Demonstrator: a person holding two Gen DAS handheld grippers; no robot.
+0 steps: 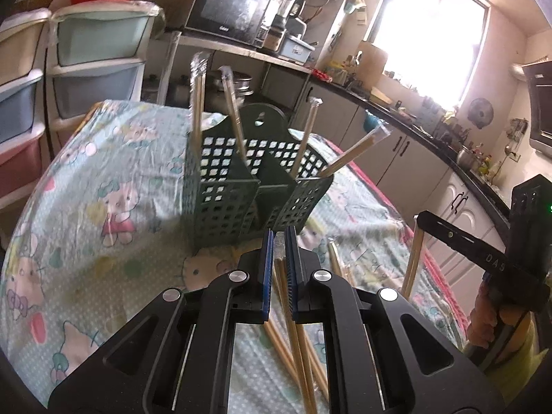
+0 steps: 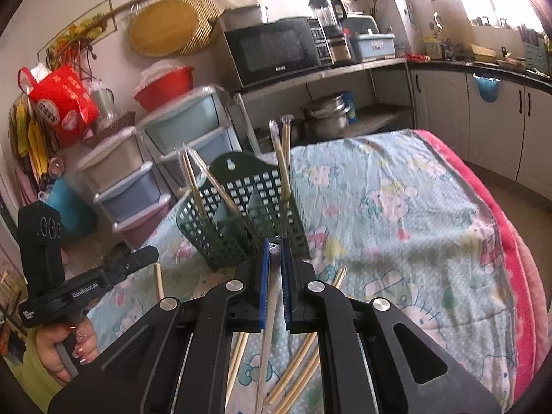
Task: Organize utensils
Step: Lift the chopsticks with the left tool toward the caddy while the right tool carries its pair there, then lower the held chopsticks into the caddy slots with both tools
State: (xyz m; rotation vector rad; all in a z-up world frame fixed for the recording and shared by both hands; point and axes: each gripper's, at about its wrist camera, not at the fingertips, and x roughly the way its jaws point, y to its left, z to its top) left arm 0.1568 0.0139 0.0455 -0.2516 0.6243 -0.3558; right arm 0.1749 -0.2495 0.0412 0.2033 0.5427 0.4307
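A dark green perforated utensil holder (image 1: 224, 189) (image 2: 241, 231) stands on the table with several plastic-wrapped chopstick pairs upright in its compartments. My left gripper (image 1: 279, 238) is shut on a wooden chopstick pair (image 1: 293, 327), held just in front of the holder. In the right wrist view the left gripper (image 2: 153, 253) sits at the left, its chopsticks (image 2: 158, 279) hanging down. My right gripper (image 2: 275, 241) is shut on a wrapped chopstick pair (image 2: 269, 310), also close before the holder. From the left wrist view the right gripper (image 1: 419, 219) appears at the right with its chopsticks (image 1: 412, 265) hanging below.
Loose chopsticks (image 2: 300, 362) (image 1: 333, 255) lie on the cartoon-print tablecloth (image 2: 396, 207) under both grippers. The table's pink edge (image 2: 510, 241) runs along the right. Plastic drawer stacks (image 1: 96, 69) stand behind the table to the left, and a microwave shelf (image 2: 276, 48) and kitchen cabinets (image 1: 396, 151) stand beyond it.
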